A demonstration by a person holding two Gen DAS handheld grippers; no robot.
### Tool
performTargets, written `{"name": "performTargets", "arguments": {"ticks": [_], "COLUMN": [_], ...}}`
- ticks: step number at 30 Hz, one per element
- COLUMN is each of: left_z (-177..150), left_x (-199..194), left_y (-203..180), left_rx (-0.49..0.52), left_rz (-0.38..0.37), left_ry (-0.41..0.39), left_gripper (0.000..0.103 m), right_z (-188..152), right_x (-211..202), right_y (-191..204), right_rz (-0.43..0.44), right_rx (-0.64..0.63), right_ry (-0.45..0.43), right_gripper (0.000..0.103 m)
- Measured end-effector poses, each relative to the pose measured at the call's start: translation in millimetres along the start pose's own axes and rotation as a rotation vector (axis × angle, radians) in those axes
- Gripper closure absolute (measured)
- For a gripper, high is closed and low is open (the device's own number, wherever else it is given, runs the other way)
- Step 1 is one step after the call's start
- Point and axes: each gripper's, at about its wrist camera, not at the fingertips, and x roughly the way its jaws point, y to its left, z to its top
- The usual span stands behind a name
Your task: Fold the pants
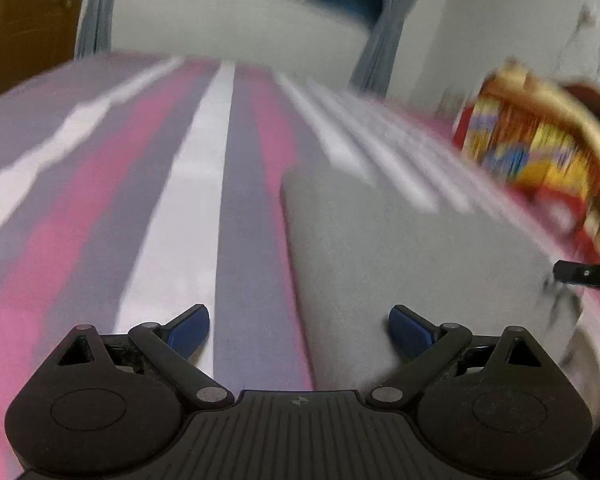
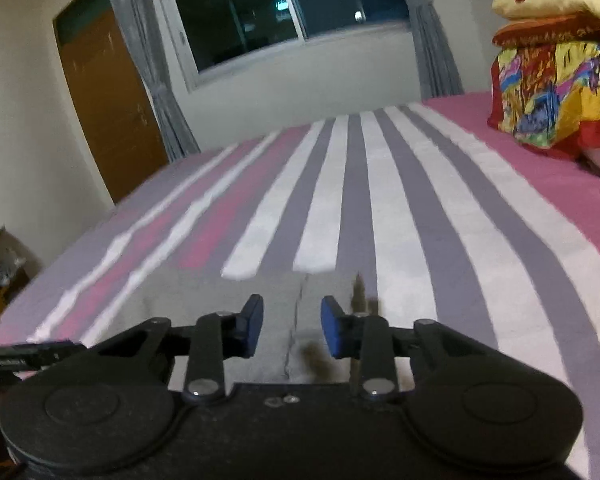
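Grey pants (image 1: 380,260) lie flat on the striped bed, folded into a compact block; the left wrist view is blurred. My left gripper (image 1: 300,330) hangs wide open over the pants' left edge, with nothing between its blue pads (image 1: 192,328). In the right wrist view the pants (image 2: 220,300) lie directly under my right gripper (image 2: 292,330). Its jaws stand narrowly apart above a seam in the cloth, not pinching it. Dark marks (image 2: 360,296) show on the fabric by the right finger. A black part of the right gripper (image 1: 584,274) reaches in at the pants' right edge.
The bed sheet (image 2: 380,200) has pink, grey and white stripes and stretches far ahead. A stack of colourful folded blankets (image 2: 552,92) sits at the right on the bed. Beyond are a window (image 2: 284,12), grey curtains and a wooden door (image 2: 108,108).
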Motion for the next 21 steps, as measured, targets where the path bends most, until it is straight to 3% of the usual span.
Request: {"name": "performTargets", "arguments": {"ticks": [2,8,10,15,17,19,21], "left_z": [-6.1,-7.4,-9.4,-11.8,-9.6,-7.1,-4.6], "left_x": [-0.8,-9.4,-9.5,-10.6,-8.8,-7.1,-6.1], "left_y": [-0.8,-5.3,-2.6,-4.7,-3.2,-2.3,-2.4], "left_rx": [-0.02,-0.007,-0.033,-0.031,-0.023,-0.006,0.018], "left_rz": [0.004,0.026,0.018,0.021,0.012,-0.001,-0.017], "left_ry": [-0.013,-0.015,-0.015,-0.011,-0.003,0.007,0.017], "left_gripper": [0.007,0.007,0.007,0.007,0.007,0.007,0.007], "right_z": [-18.2,-18.7,-26.4,-23.4,-25.8,-31.0,-33.0], "right_x": [22.0,-7.0,2.4,-3.3,-2.2,-0.6,1.6], "right_y": [-1.5,-2.6,-7.1,-38.7,-44.8,-52.0,-66.4], "right_rz": [-0.051,-0.027,-0.066,0.022,0.039,0.081,0.163], "right_rx": [-0.027,-0.021,-0.044,0.182,0.204,0.245,0.327], "right_ry": [0.108,0.028,0.099,0.095,0.104,0.111,0.125], "right_gripper": [0.072,0.066,0.062,0.052,0.044,0.025,0.021]}}
